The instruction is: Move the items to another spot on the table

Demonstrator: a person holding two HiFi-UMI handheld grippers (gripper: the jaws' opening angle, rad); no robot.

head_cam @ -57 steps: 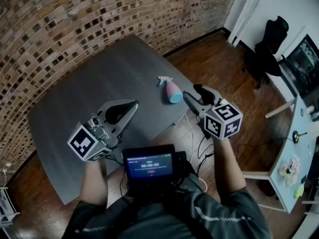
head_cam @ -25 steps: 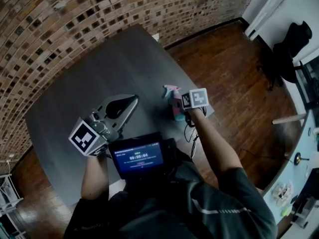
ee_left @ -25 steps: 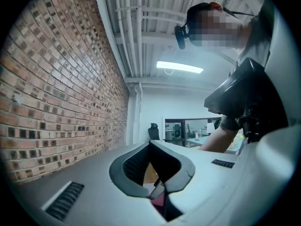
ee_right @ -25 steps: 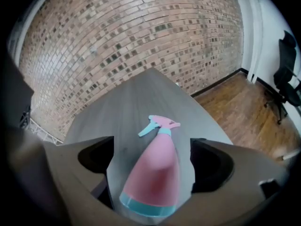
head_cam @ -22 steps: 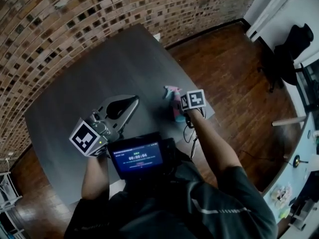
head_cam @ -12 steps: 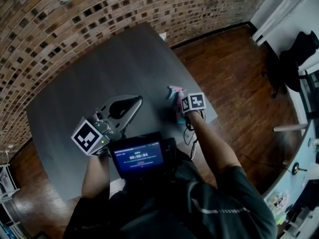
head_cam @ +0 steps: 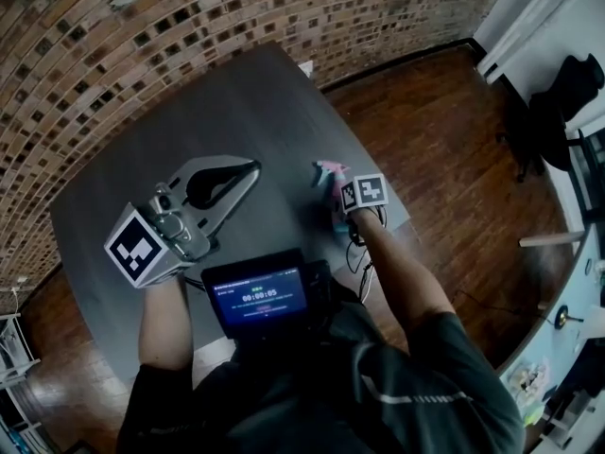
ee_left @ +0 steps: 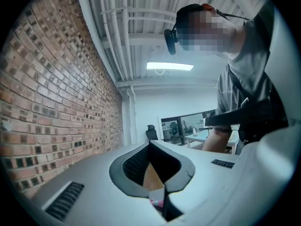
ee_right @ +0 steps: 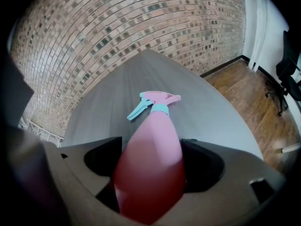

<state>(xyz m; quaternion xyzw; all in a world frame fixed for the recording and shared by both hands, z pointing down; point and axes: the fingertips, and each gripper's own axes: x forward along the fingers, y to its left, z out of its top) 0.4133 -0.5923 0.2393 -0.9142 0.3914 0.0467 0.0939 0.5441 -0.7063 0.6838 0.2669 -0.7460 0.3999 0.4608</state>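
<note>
My right gripper [ee_right: 151, 144], jaws just closing, clamps the pink spray bottle [ee_right: 156, 119] on the table [head_cam: 236, 112]. Left gripper [head_cam: 250, 166] clenched, empty.

Even indoor light, ceiling lamp [ee_left: 169, 66] glaring — fisheye-bent edges, dark corners, bottle [ee_right: 150, 173] blurred

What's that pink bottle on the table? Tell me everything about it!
The pink spray bottle looks like smooth plastic: a fat rounded body narrowing to a light blue collar, a pink spray head and a light blue trigger. It lies on its side on the grey table, near the edge, head pointing away from the person. The right tool straddles its body; its jaws have just been closing and press both sides.
</note>
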